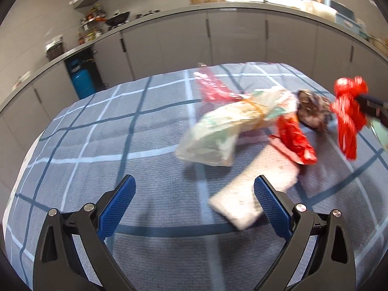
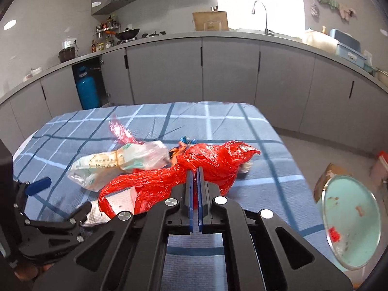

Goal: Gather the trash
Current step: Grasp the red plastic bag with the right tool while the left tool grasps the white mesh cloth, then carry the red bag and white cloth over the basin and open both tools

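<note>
My right gripper (image 2: 196,169) is shut on a red plastic bag (image 2: 213,162) and holds it just above the checked tablecloth (image 2: 218,121). The bag also hangs from that gripper at the right of the left wrist view (image 1: 348,111). My left gripper (image 1: 194,181) is open and empty, low over the cloth. A white paper towel (image 1: 254,191) lies by its right finger. A clear bag with a rubber band (image 1: 232,126), a red wrapper (image 1: 294,140), a pink wrapper (image 1: 213,89) and a dark crumpled scrap (image 1: 312,109) lie beyond.
A round teal bin (image 2: 351,218) with scraps inside stands off the table's right side. Grey kitchen cabinets (image 2: 230,72) run behind the table, with a blue gas cylinder (image 2: 87,89) at the left. A cardboard box (image 2: 327,179) sits on the floor.
</note>
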